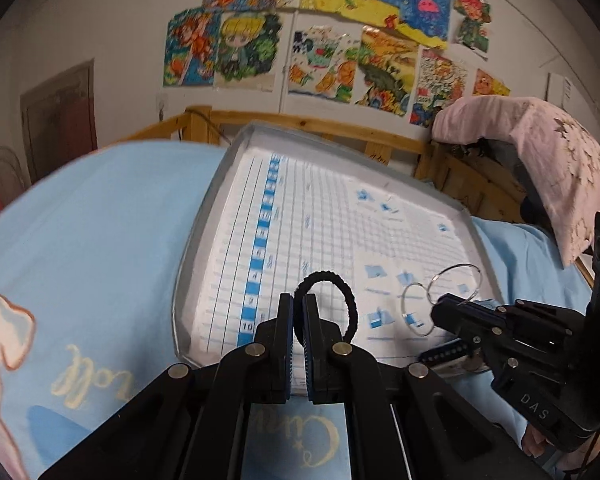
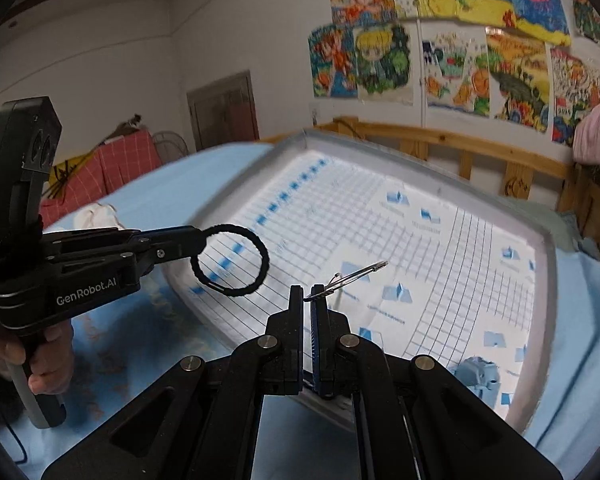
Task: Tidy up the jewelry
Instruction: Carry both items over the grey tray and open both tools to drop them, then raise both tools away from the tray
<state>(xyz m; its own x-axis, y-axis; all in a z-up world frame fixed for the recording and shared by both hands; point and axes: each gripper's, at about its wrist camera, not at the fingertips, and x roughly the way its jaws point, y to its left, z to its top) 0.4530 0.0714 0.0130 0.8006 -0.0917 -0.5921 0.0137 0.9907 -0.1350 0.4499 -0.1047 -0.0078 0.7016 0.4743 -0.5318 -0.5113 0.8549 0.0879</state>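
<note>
Over the tray (image 1: 204,216), the left gripper (image 1: 299,312) pinches a soft, light hair tie (image 1: 340,280); the right gripper (image 2: 307,308) clamps thin, stiff, slippery hoops (image 2: 356,272) by their rim.

A white wall (image 1: 100,20) carries bright children's drawings (image 1: 320,36) above a wooden bed rail (image 1: 300,122). A light blue sheet (image 1: 100,220) covers the bed. A brown door (image 2: 224,110) stands beyond.
</note>
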